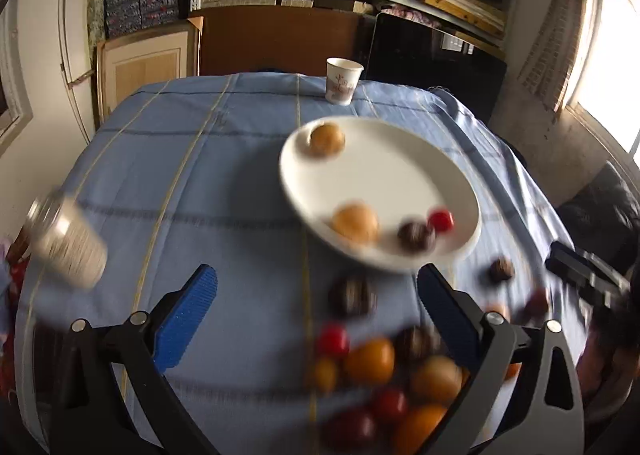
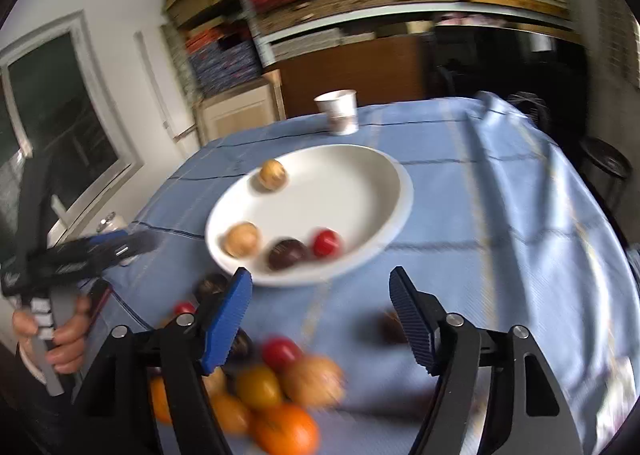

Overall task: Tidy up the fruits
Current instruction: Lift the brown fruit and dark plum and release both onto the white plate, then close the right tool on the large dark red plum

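A white plate point(image 1: 384, 171) point(image 2: 320, 195) sits mid-table and holds two tan round fruits point(image 1: 327, 139) point(image 1: 356, 222), a dark fruit point(image 1: 416, 235) and a small red one point(image 1: 441, 220). At the near edge lies a blurred pile of loose fruit point(image 1: 384, 379) point(image 2: 280, 387): oranges, red and dark ones. My left gripper point(image 1: 316, 279) is open above the cloth, and a dark fruit point(image 1: 353, 297) lies on the table under its gap, untouched. The right gripper point(image 2: 320, 277) is also open, just short of the plate's near rim, with nothing between its fingers.
A blue checked cloth point(image 1: 208, 183) covers the table. A paper cup point(image 1: 343, 81) point(image 2: 338, 111) stands at the far edge. A metal can point(image 1: 66, 239) is at the left edge. A hand point(image 2: 60, 339) holds the other gripper's handle. Shelves and a window lie beyond.
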A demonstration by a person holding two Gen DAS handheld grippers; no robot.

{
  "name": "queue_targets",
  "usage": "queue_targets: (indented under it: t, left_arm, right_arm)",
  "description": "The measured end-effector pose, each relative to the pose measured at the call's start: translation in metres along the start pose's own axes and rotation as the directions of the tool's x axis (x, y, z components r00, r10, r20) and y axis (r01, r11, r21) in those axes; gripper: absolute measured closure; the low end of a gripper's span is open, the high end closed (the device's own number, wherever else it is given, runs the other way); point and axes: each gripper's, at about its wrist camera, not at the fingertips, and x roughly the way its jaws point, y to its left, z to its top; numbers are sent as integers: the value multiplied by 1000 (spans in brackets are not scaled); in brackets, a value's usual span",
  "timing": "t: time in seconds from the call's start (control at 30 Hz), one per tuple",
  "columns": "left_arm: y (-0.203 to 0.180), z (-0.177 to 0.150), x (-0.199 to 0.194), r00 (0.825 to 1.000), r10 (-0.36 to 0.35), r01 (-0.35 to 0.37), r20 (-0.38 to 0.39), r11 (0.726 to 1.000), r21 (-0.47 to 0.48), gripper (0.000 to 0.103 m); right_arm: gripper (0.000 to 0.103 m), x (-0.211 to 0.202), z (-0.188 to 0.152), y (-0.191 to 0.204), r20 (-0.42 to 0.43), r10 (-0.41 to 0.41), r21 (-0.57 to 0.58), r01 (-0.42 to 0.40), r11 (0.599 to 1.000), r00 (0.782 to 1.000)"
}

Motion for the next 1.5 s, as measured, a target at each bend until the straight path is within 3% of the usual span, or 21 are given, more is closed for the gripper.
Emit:
queue_targets:
  t: [0.1,0.2,0.27,0.33,0.57,0.73,0.87,1.0,1.27,1.4,1.5]
  left_arm:
    - [5,-50,-17,999,25,-25,22,1000,-6,4]
    - [10,-91,-20,1000,-7,6,-28,999,-43,4]
    - [11,-104,-22,998,-38,36,-51,998,-50,4]
    - [11,-111,-27,998,-49,47,-39,998,-51,4]
    - [-1,-115,-26,999,8,-7,-52,1000,12,4]
    - [5,-114,-25,998,4,-5,-58,1000,-17,4]
    - [13,-113,-25,998,-3,-1,-62,998,-60,4]
    - [17,-112,-23,998,-9,3,-68,997,-81,4]
    - [13,-112,-21,997,0,-5,-78,998,-67,4]
    - [12,-112,-20,997,-2,-3,-76,998,-63,4]
    - [13,-112,-19,997,-17,12,-74,998,-69,5]
  right_arm:
    - [28,-15,-30,-34,-16,-72,97,73,993,997]
    - [28,-17,-51,-54,-55,-104,163,112,980,993]
    - [28,-14,-61,-57,-80,-137,155,148,977,987]
    - [28,-15,-63,-55,-70,-122,157,131,979,990]
    - [28,-11,-59,-23,-35,-201,4,202,979,979]
    - [36,3,-52,-20,-50,-251,-77,247,966,967]
    - [42,16,-53,-32,-114,-219,-41,215,976,969]
    - [44,18,-54,-39,-125,-193,0,195,981,973]
    - [54,26,-55,-33,-158,-179,-31,177,984,971]
    - [65,27,-55,-40,-164,-182,0,185,983,969]
    - [66,25,-55,-41,-156,-178,7,181,983,972]
